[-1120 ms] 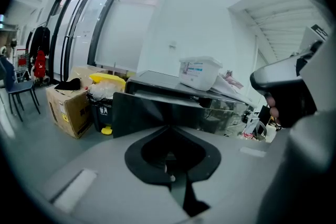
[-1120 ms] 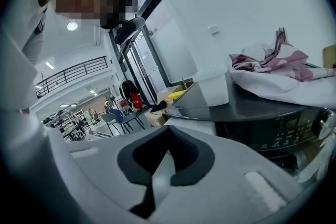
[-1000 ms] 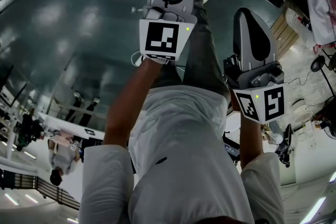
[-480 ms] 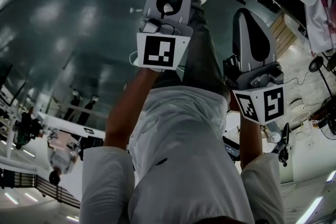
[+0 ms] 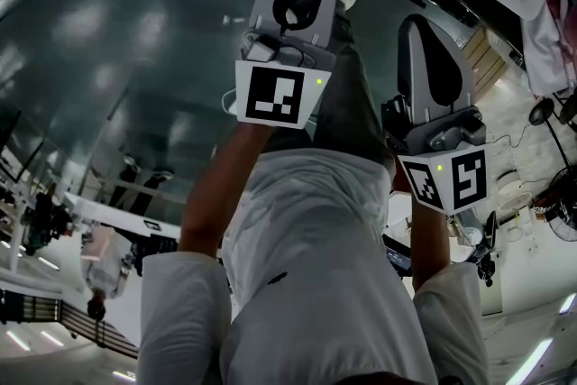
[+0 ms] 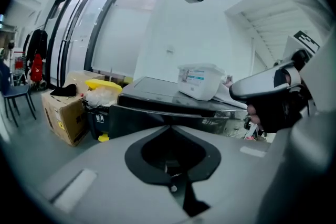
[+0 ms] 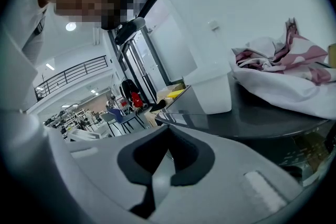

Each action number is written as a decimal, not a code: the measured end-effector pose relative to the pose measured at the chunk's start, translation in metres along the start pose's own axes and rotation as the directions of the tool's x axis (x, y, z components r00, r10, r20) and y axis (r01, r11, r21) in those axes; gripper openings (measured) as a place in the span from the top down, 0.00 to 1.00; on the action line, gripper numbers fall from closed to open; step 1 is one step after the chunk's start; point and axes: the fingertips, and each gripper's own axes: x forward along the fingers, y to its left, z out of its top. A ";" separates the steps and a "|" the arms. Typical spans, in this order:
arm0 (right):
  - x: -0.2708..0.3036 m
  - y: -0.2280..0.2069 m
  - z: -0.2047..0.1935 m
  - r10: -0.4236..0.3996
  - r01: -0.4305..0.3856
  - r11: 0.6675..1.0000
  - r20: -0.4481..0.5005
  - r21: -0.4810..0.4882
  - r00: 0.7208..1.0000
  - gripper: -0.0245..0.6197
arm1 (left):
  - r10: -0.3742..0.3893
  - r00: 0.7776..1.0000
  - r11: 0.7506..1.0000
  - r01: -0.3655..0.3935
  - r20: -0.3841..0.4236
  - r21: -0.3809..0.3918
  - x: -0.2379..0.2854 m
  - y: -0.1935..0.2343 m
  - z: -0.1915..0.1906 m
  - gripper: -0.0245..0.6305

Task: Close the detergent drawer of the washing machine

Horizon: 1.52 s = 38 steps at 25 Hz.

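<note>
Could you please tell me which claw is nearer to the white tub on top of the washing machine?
Right. The right claw is close in front of the white tub; the left claw faces it from farther back.

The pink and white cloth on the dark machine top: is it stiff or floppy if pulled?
The cloth is probably floppy: it lies crumpled in soft folds on the machine top. It likely feels light and would drape from one pinch rather than lift whole. Pushed, it would probably bunch up, not slide or roll.
</note>
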 end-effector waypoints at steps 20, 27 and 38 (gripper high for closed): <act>0.007 -0.006 0.001 -0.009 0.009 1.000 -0.008 0.014 1.000 0.97 | -0.009 1.000 0.999 0.010 0.027 -0.032 0.019 0.007 0.013 0.93; 0.012 -0.004 -0.002 -0.001 0.002 1.000 -0.018 0.019 1.000 0.97 | -0.012 1.000 0.999 0.012 0.024 -0.034 0.020 0.007 0.013 0.93; 0.016 0.001 -0.006 0.011 -0.010 1.000 -0.028 0.023 1.000 0.97 | -0.030 0.999 0.999 0.031 0.024 -0.045 0.021 0.008 0.013 0.93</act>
